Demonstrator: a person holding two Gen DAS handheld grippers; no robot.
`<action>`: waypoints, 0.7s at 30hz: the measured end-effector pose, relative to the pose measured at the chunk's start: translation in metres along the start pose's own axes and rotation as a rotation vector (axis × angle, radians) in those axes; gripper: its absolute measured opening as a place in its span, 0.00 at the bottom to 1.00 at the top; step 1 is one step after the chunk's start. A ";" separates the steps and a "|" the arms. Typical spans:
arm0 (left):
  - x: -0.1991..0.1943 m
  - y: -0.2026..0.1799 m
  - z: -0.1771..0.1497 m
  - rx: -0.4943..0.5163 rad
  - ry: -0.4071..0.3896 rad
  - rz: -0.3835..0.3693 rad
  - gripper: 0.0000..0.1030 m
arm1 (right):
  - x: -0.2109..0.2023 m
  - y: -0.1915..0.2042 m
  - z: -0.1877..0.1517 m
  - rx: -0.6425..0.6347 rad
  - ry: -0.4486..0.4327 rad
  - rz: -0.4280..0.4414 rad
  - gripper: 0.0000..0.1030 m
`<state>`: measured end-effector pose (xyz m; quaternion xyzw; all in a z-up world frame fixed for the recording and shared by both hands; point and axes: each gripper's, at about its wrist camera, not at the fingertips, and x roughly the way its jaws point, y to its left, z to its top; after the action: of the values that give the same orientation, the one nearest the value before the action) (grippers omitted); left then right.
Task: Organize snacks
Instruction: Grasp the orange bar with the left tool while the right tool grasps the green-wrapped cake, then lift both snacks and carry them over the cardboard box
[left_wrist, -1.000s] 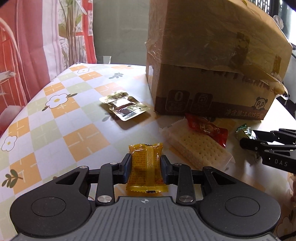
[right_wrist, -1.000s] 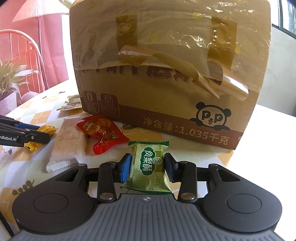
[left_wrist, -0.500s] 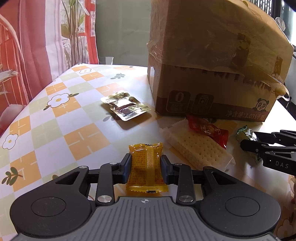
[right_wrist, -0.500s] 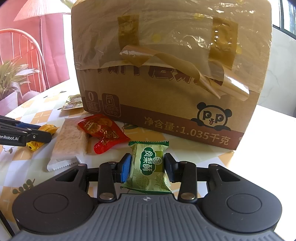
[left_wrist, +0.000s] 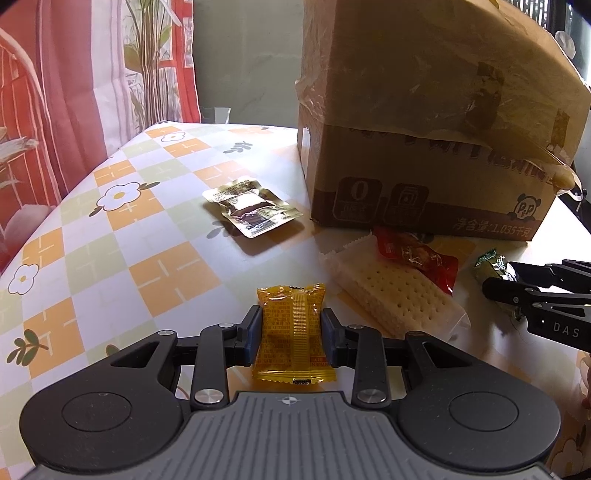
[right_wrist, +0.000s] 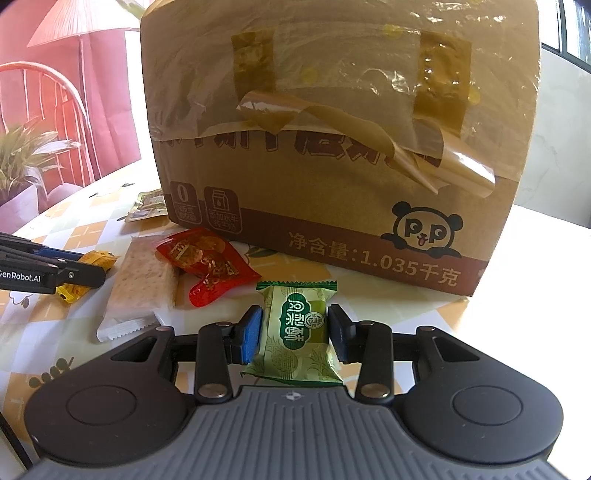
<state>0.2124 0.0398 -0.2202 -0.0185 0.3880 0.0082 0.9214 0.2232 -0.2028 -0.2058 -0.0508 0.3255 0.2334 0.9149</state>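
Observation:
My left gripper is shut on a yellow snack packet, its blue pads pressing both sides. In the right wrist view my right gripper is shut on a green snack packet. A cracker pack lies on the table with a red snack packet resting on its far end. A gold foil pouch lies farther left. The right gripper's arm shows at the right edge with the green snack packet. The left gripper's arm holds the yellow snack packet at the left of the right wrist view.
A large taped cardboard box with a panda print stands behind the snacks. The table has a checked flower-pattern cloth. A red and white curtain hangs beyond its left edge.

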 end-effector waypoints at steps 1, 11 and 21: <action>0.000 0.000 0.001 0.000 0.002 0.000 0.34 | 0.000 0.000 0.000 0.001 0.000 0.000 0.40; -0.008 0.013 0.006 -0.084 0.023 -0.047 0.32 | -0.010 -0.003 -0.001 0.044 -0.031 0.042 0.40; -0.108 -0.002 0.064 0.032 -0.263 -0.118 0.32 | -0.116 -0.019 0.032 0.125 -0.266 0.075 0.40</action>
<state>0.1830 0.0408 -0.0986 -0.0252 0.2622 -0.0498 0.9634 0.1714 -0.2580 -0.1100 0.0495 0.2169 0.2513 0.9420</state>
